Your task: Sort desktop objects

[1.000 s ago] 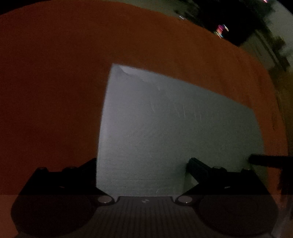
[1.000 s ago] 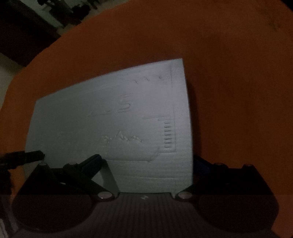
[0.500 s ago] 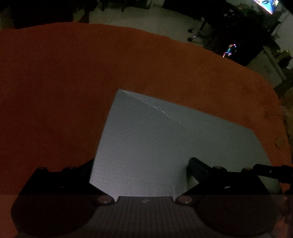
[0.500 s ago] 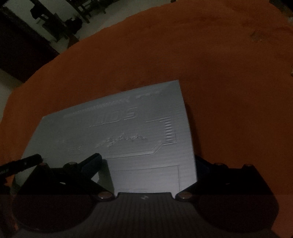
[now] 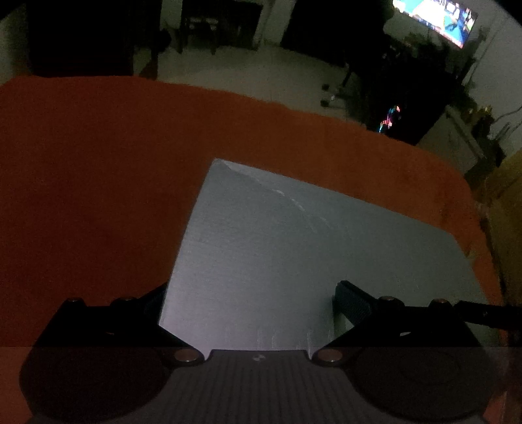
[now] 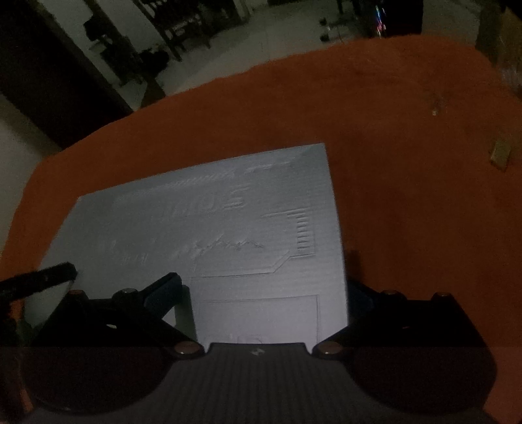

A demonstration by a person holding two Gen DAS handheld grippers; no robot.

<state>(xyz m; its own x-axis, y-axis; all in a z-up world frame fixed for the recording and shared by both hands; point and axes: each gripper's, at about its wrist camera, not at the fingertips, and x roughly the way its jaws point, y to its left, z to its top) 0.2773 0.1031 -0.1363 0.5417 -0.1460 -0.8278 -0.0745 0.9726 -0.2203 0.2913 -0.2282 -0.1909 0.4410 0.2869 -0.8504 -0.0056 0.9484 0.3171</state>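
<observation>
A flat grey box with embossed lettering lies over the orange tabletop; it also shows in the left wrist view. My left gripper has its jaws spread around the box's left near corner, one finger over the box, the other under its left edge. My right gripper straddles the box's right near corner, one finger on top and the other beyond the right edge. The scene is dim. Whether either gripper clamps the box is unclear.
A small tan block and a speck lie on the orange surface at the far right. Beyond the table edge are a pale floor, dark furniture and a lit screen.
Both views have tilted up and back: more of the room and the table's far edge shows, and the box looks smaller and flatter. The fingers keep their places at the box's corners.
</observation>
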